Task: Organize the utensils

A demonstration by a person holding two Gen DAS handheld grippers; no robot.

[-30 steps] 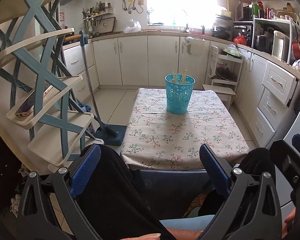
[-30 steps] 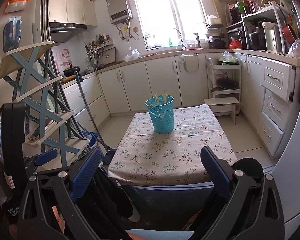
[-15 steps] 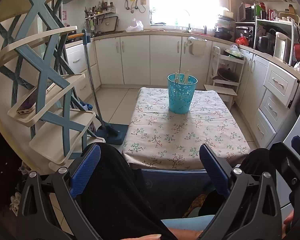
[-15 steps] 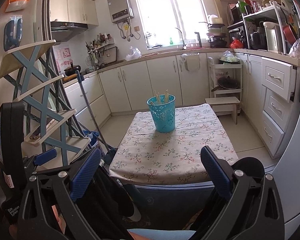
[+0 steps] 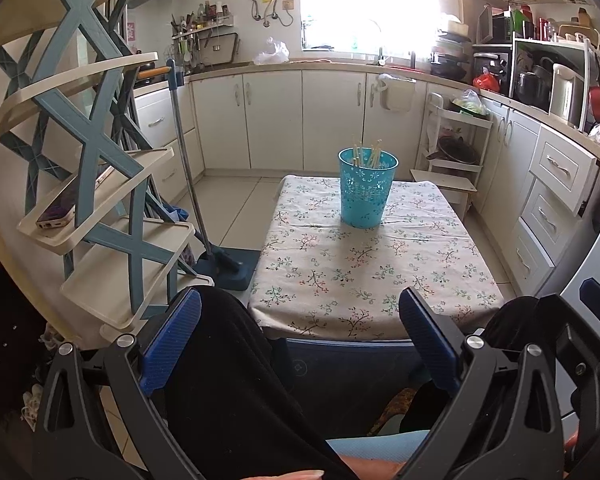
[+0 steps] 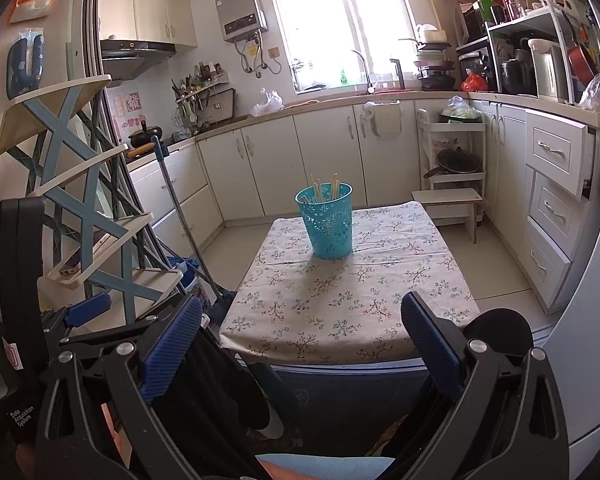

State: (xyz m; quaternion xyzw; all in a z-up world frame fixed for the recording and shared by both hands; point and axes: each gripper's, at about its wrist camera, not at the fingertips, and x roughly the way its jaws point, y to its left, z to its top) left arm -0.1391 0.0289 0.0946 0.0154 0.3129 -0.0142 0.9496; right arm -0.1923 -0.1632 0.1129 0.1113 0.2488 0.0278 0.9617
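Note:
A turquoise perforated basket [image 5: 366,188] [image 6: 327,221] stands on the far half of a low table with a floral cloth [image 5: 372,272] [image 6: 352,292]. Several pale chopsticks [image 5: 365,153] [image 6: 323,187] stick up out of it. My left gripper [image 5: 300,336] is held low, short of the table's near edge, above a person's dark-clothed lap; it is open with nothing between its blue pads. My right gripper [image 6: 302,334] hangs at the same distance, also open and empty. In the right wrist view the left gripper's body [image 6: 16,320] shows at the left edge.
A blue-and-cream tiered rack [image 5: 96,184] stands at the left with a phone [image 5: 66,208] on one shelf. A mop [image 5: 204,216] leans beside it. White cabinets [image 5: 276,120] line the back and right walls, and a small wooden stool [image 6: 448,200] sits beyond the table.
Both views have drifted slightly; the basket and table sit a little further right in the left wrist view. Both grippers stay open and empty.

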